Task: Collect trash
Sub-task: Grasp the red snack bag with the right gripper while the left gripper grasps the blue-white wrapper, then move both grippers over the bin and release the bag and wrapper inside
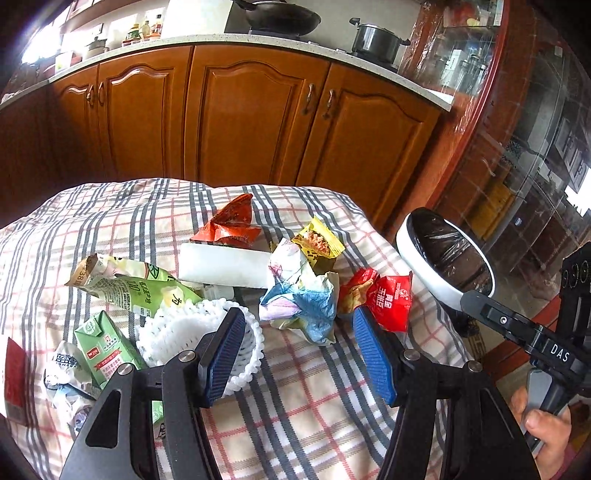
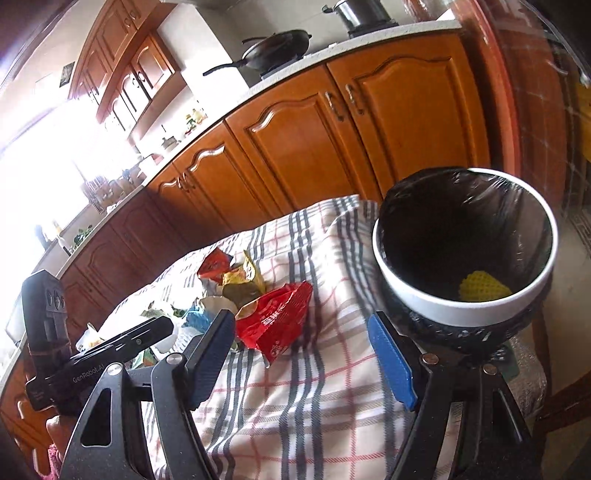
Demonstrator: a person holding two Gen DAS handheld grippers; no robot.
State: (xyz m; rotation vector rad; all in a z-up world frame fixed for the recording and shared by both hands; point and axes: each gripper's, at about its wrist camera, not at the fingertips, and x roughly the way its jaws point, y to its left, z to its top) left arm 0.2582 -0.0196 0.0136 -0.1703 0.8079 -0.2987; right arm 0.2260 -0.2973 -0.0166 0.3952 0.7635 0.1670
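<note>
Trash lies on a plaid-covered table (image 1: pixel 295 387): a crumpled pastel paper wad (image 1: pixel 299 295), a red snack wrapper (image 1: pixel 388 299), a yellow wrapper (image 1: pixel 317 240), an orange-red wrapper (image 1: pixel 231 225), a white foam net (image 1: pixel 207 332), a green carton (image 1: pixel 103 347) and a green pouch (image 1: pixel 136 284). My left gripper (image 1: pixel 299 354) is open and empty, just short of the paper wad. My right gripper (image 2: pixel 303 354) is open and empty, near the red wrapper (image 2: pixel 275 321). A white bin (image 2: pixel 465 310) with a black liner stands at the table's right edge and holds a yellow net (image 2: pixel 482 286).
A white box (image 1: pixel 225 264) lies among the trash. More crumpled paper (image 1: pixel 70 384) is at the left. Wooden kitchen cabinets (image 1: pixel 258 118) stand behind the table, with a wok (image 1: pixel 280 16) and a pot (image 1: pixel 375 38) on the counter. A glass cabinet (image 1: pixel 517 129) is at right.
</note>
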